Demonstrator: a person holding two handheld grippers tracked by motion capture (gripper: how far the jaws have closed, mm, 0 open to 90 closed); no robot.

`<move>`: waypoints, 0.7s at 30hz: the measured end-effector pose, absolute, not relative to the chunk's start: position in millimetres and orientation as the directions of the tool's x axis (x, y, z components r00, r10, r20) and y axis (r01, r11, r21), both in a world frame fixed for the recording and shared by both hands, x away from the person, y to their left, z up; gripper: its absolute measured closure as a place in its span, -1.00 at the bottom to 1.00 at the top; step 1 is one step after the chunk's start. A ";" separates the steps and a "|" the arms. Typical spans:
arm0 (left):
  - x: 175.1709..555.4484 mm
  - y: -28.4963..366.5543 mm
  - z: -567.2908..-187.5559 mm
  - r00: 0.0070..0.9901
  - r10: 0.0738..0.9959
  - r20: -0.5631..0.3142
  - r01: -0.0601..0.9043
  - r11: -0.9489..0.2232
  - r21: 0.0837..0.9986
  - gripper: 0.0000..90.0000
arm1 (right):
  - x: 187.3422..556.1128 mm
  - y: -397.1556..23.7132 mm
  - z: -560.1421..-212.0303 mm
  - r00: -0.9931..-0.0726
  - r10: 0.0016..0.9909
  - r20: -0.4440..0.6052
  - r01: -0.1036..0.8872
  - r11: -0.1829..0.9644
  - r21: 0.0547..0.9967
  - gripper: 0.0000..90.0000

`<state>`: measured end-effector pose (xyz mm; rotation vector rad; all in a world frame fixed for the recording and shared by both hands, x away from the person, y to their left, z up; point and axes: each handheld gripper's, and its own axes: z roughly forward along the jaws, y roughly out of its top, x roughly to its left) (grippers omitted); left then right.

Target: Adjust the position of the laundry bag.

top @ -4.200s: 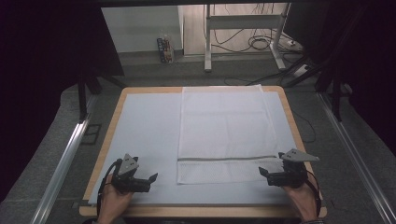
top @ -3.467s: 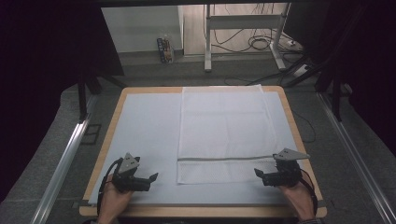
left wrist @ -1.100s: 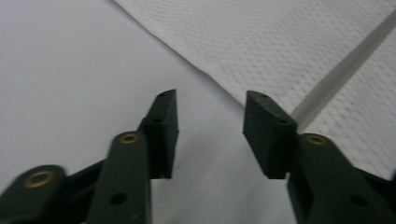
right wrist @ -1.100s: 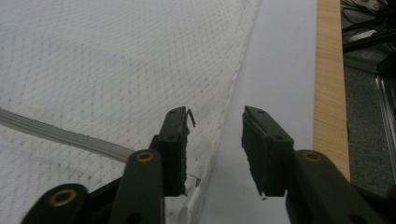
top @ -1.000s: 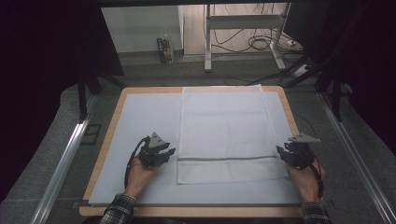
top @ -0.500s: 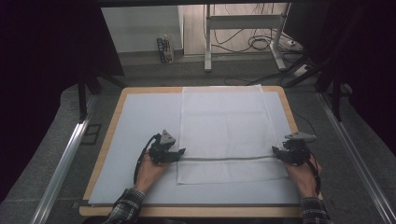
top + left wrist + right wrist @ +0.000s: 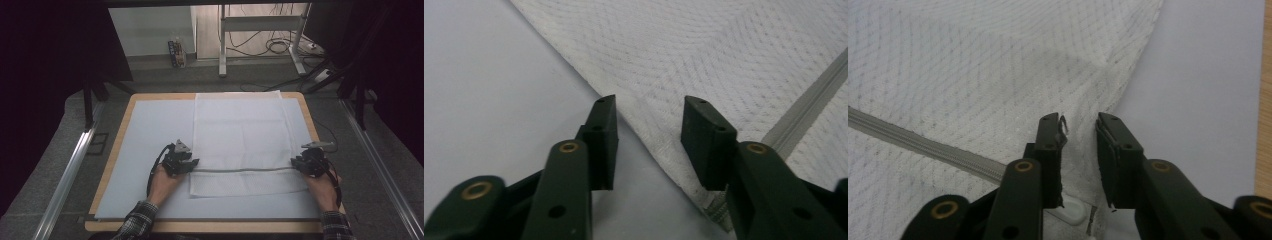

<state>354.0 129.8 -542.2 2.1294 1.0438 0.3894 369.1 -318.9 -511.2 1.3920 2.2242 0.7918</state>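
Observation:
A white mesh bag (image 7: 240, 135) lies flat on the white board (image 7: 150, 130), with a grey zipper (image 7: 245, 170) running across its near part. My left gripper (image 7: 192, 162) rests at the bag's left edge, by the zipper's end. In the left gripper view its jaws (image 7: 646, 107) straddle that edge; they have just been closing, a gap remains and the cloth (image 7: 724, 50) lies flat between them. My right gripper (image 7: 298, 163) is at the bag's right edge. Its jaws (image 7: 1080, 122) have just been closing and pinch a puckered fold of mesh (image 7: 998, 60) beside the zipper (image 7: 923, 142).
The board sits on a wooden tabletop (image 7: 310, 115) with grey carpet around it. A metal rail (image 7: 70, 170) runs along the left and another (image 7: 380, 165) along the right. A desk frame and cables (image 7: 270, 45) stand beyond the far edge.
Both hands left the board's front corners and came forward to the zipper's ends. In the last second the left gripper slid right to the bag's edge, and the right one shifted slightly inward.

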 end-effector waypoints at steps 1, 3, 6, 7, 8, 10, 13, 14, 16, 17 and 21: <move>352.8 128.9 -542.7 0.625 0.779 -0.045 0.558 -0.406 0.724 0.45 | 368.9 -318.4 -511.2 -0.431 0.902 -0.037 0.677 0.350 0.648 0.66; 352.0 129.2 -543.7 0.629 0.776 -0.053 0.552 -0.398 0.733 0.63 | 368.5 -317.6 -511.1 -0.438 0.898 -0.042 0.673 0.358 0.647 0.74; 352.7 131.0 -544.1 0.631 0.772 -0.084 0.562 -0.379 0.735 0.91 | 367.8 -317.5 -510.4 -0.440 0.897 -0.049 0.672 0.365 0.644 0.91; 352.6 131.0 -544.1 0.632 0.771 -0.083 0.560 -0.380 0.736 0.95 | 367.4 -317.5 -510.2 -0.440 0.896 -0.050 0.671 0.365 0.645 0.92; 352.7 131.1 -543.9 0.637 0.767 -0.074 0.554 -0.389 0.736 0.96 | 366.8 -317.2 -510.1 -0.440 0.896 -0.053 0.668 0.367 0.648 0.93; 352.9 131.4 -543.5 0.639 0.765 -0.077 0.556 -0.389 0.735 0.97 | 365.9 -317.0 -509.3 -0.443 0.895 -0.062 0.658 0.371 0.655 0.94; 353.7 133.6 -542.7 0.643 0.761 -0.083 0.559 -0.392 0.731 0.97 | 364.4 -318.4 -506.4 -0.443 0.895 -0.054 0.648 0.361 0.670 0.94; 353.8 134.4 -542.4 0.644 0.760 -0.083 0.559 -0.395 0.729 0.98 | 363.9 -319.0 -505.9 -0.445 0.894 -0.048 0.648 0.358 0.673 0.94; 353.8 135.4 -541.6 0.650 0.757 -0.068 0.553 -0.409 0.726 0.97 | 363.2 -319.7 -505.8 -0.452 0.891 -0.036 0.647 0.356 0.674 0.94; 353.3 135.3 -541.3 0.652 0.756 -0.056 0.548 -0.418 0.724 0.97 | 362.9 -319.6 -505.7 -0.457 0.889 -0.034 0.646 0.358 0.674 0.94; 351.8 135.3 -539.7 0.664 0.747 -0.027 0.535 -0.449 0.715 0.97 | 360.5 -317.5 -504.5 -0.475 0.879 -0.042 0.637 0.376 0.673 0.94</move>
